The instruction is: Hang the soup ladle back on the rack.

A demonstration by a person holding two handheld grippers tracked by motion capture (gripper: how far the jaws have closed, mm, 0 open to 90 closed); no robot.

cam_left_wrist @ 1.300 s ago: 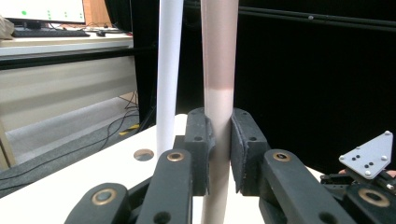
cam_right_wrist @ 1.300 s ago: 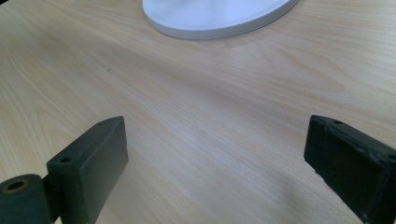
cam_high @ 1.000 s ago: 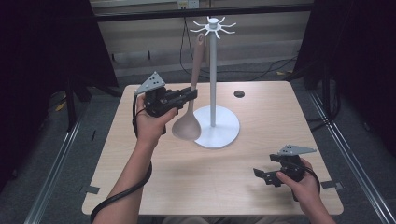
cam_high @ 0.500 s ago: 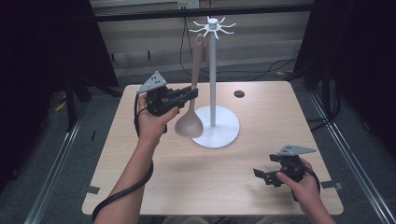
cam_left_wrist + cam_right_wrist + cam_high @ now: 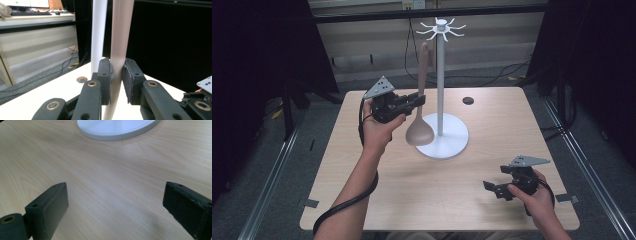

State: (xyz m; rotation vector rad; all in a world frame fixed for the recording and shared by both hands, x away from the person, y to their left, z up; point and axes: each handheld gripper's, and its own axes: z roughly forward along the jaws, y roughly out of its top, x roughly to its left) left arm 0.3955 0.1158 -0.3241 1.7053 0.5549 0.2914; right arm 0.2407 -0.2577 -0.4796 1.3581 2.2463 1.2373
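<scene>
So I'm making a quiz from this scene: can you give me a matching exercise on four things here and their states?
Things:
1. spoon
2. left tongs
3. right tongs
4. stand

States:
A. open, low over the table
B. white, upright on a round base
C. held upright by its handle
D. shut on a handle

Pairs: 1-C, 2-D, 3-A, 4-B

Spoon [image 5: 420, 125] upright just left of stand [image 5: 441, 90] pole; stand mid-table [image 5: 362, 200]; right gripper [image 5: 494, 189] near front-right.
</scene>
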